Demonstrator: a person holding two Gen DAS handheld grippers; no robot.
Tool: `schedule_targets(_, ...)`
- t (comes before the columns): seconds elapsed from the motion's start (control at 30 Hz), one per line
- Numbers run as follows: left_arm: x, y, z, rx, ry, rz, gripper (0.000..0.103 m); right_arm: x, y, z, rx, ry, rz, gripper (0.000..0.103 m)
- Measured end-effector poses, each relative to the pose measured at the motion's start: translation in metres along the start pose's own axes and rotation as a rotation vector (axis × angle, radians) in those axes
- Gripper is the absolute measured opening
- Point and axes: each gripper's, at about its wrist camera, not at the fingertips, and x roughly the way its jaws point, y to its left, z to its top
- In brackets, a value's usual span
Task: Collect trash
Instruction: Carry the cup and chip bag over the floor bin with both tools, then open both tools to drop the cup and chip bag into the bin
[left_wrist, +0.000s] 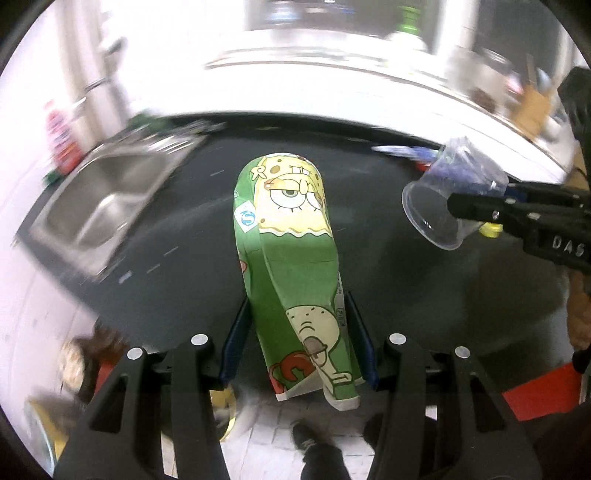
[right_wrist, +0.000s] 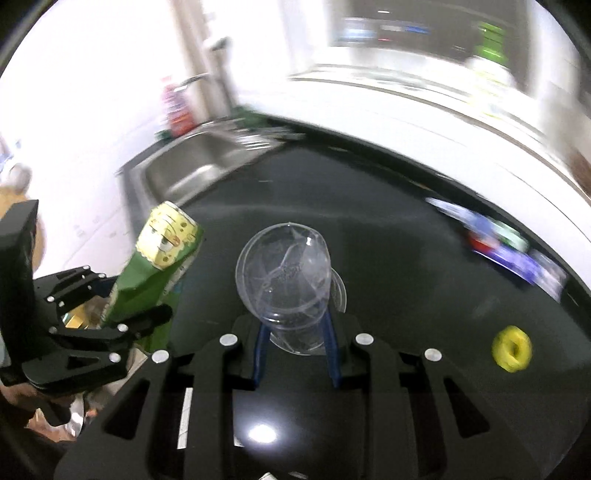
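Basically both hands are loaded. Left gripper (left_wrist: 301, 343) is clamped on the carton (left_wrist: 291, 258), pads pinching its lower body; it sits between the fingers (left_wrist: 236, 339). Carton looks dented and empty: light, soft-walled, crushes easily, so a mid-body squeeze is fine. Long axis runs straight out along the fingers, top end away from the camera.

Right gripper (right_wrist: 295, 332) is closed on the cup (right_wrist: 284, 273), held near its base. Clear thin plastic, looks cracked: very light, slick, brittle, so I'd keep the grip gentle. Cup axis also runs along the fingers, mouth pointing away. Both hang over the dark counter (right_wrist: 406, 258), sink (right_wrist: 192, 170) ahead-left.
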Motion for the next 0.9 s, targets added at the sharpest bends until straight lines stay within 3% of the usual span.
schedule_targets(0.27,-0.029,0.106,-0.079,-0.214,0.055,0.173,0.050,0.067,0.151,0.024,-0.215,0.104,0.222,0.026)
schedule_targets(0.5,-0.033,0.155,-0.135,-0.333,0.112,0.221,0.050,0.109,0.240,0.011,-0.314,0.237,0.336,0.026)
schedule_targets(0.67,-0.025,0.176,-0.158,-0.393,0.137,0.211,0.050,0.135,0.268,0.001,-0.311,0.333,0.372,0.027)
schedule_targets(0.9,-0.009,0.196,-0.165,-0.450,0.152,0.190,0.050,0.175,0.287,0.011,-0.264,0.420,0.368,0.027)
